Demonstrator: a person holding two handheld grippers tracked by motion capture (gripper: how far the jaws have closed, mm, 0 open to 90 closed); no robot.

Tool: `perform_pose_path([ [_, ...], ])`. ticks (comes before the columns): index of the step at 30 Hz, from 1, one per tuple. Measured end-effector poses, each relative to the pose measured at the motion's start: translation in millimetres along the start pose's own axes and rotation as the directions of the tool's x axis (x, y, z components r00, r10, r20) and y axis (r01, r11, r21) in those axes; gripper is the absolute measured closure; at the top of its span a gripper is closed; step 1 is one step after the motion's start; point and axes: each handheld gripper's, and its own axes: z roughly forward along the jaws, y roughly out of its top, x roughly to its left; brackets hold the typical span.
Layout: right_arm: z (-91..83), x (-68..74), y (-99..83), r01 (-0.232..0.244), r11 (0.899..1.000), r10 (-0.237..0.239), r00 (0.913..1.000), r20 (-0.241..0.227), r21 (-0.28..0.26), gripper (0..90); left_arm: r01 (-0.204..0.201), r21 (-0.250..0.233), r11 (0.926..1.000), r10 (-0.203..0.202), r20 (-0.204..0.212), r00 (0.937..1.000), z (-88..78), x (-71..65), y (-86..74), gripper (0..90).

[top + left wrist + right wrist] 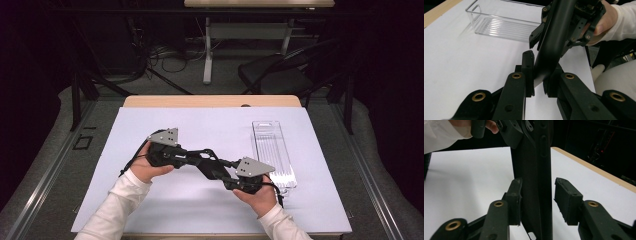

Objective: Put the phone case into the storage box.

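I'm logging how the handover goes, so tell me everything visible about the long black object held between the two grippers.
The black object is a long, slim, matte bar, plastic by its look, with a gentle curve and oblong recesses along one narrow side. It hangs above the white table cover, spanning both grippers. The left hand-held gripper is shut on one end. At the other end the right hand-held gripper stands open: one pad lies against the bar, the other is apart.
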Motion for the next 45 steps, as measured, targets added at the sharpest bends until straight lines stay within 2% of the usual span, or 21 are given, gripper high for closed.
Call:
perform_pose_path([
  [7, -1.8, 1.1, 3.5, 0.027, 1.000, -0.028, 0.9991, 0.032, 0.009, 54.7, 0.061, 0.015, 0.9980, -0.061, -0.017, 0.9980, -1.1, 1.4, -0.9, 81.2],
  [12, -2.7, 1.7, 5.3, 0.029, 1.000, -0.030, 0.9986, 0.044, 0.011, 54.1, 0.080, 0.031, 0.9963, -0.078, -0.048, 0.9958, -1.1, -1.2, 0.4, 81.2],
  [15, -3.7, 2.1, 7.0, 0.033, 0.999, -0.034, 0.9980, 0.054, 0.018, 53.3, 0.116, 0.043, 0.9923, -0.110, -0.126, 0.9859, -3.3, -3.5, 1.7, 81.2],
  [17, -4.4, 2.6, 8.5, 0.031, 0.999, -0.032, 0.9978, 0.058, 0.019, 52.8, 0.146, 0.029, 0.9888, -0.141, -0.135, 0.9807, -5.5, -2.4, 1.5, 81.2],
  [22, -5.8, 3.3, 12.5, 0.041, 0.999, -0.042, 0.9967, 0.069, 0.028, 52.4, 0.188, 0.022, 0.9819, -0.182, -0.176, 0.9675, -9.4, -1.7, 1.1, 81.2],
  [28, -8.3, 2.9, 17.6, 0.032, 0.999, -0.035, 0.9964, 0.077, 0.037, 52.4, 0.239, 0.032, 0.9704, -0.226, -0.229, 0.9469, -11.7, -2.7, 3.0, 81.3],
  [33, -9.6, 2.4, 21.0, 0.017, 0.998, -0.022, 0.9961, 0.086, 0.056, 52.8, 0.286, 0.046, 0.9573, -0.264, -0.261, 0.9285, -12.0, -5.4, 8.4, 81.3],
  [36, -11.0, 1.2, 23.7, 0.015, 0.998, -0.021, 0.9954, 0.094, 0.058, 53.1, 0.304, 0.048, 0.9514, -0.281, -0.272, 0.9205, -11.6, -6.9, 12.1, 81.3],
  [38, -11.9, -0.2, 25.8, 0.013, 0.998, -0.019, 0.9948, 0.100, 0.059, 53.2, 0.310, 0.055, 0.9491, -0.283, -0.283, 0.9165, -11.2, -8.1, 14.7, 81.3],
  [40, -12.8, -1.7, 28.3, 0.019, 0.998, -0.025, 0.9940, 0.107, 0.063, 53.6, 0.307, 0.069, 0.9491, -0.275, -0.294, 0.9152, -10.4, -9.1, 17.3, 81.3],
  [42, -13.4, -2.8, 31.3, 0.028, 0.997, -0.035, 0.9930, 0.112, 0.066, 53.8, 0.302, 0.084, 0.9496, -0.266, -0.292, 0.9187, -9.3, -9.5, 19.2, 81.3],
  [45, -14.1, -3.7, 37.0, 0.039, 0.997, -0.047, 0.9913, 0.123, 0.065, 54.3, 0.308, 0.089, 0.9472, -0.271, -0.292, 0.9172, -5.8, -10.5, 21.2, 81.3],
])
